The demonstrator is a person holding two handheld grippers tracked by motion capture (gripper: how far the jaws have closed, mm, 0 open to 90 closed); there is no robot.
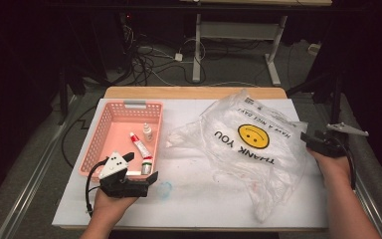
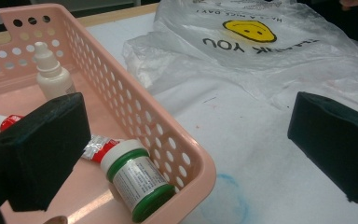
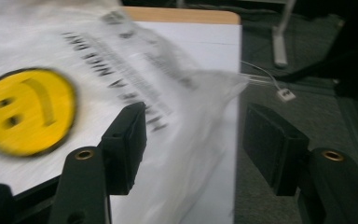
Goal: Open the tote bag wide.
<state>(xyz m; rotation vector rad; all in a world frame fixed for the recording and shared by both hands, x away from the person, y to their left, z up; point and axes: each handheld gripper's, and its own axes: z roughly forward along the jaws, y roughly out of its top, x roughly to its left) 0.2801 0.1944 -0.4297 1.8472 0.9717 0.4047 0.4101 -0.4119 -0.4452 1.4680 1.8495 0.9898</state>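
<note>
The table [image 1: 189, 199], covered in white, carries a large clear plastic bag [image 1: 258, 149] with a yellow smiley face and "THANK YOU" print, spread over its 3 o'clock half in the high view. At 9 o'clock sits a pink basket [image 1: 107, 137] holding a red-and-white tube [image 1: 139, 144], a small white dropper bottle [image 1: 147, 131] and a green-capped bottle [image 1: 147, 165] lying on its side against the near wall. The right tool [image 1: 307, 138] is at the bag's 3 o'clock edge; in the right gripper view its jaws stand partly apart with the bag's rim lying between them, the pads not pressing on the plastic. The left tool [image 1: 151, 179] rests at the basket's 5 o'clock corner, jaws spread wide and holding nothing; in the left gripper view one jaw hangs over the basket, the other over the bare table.
</note>
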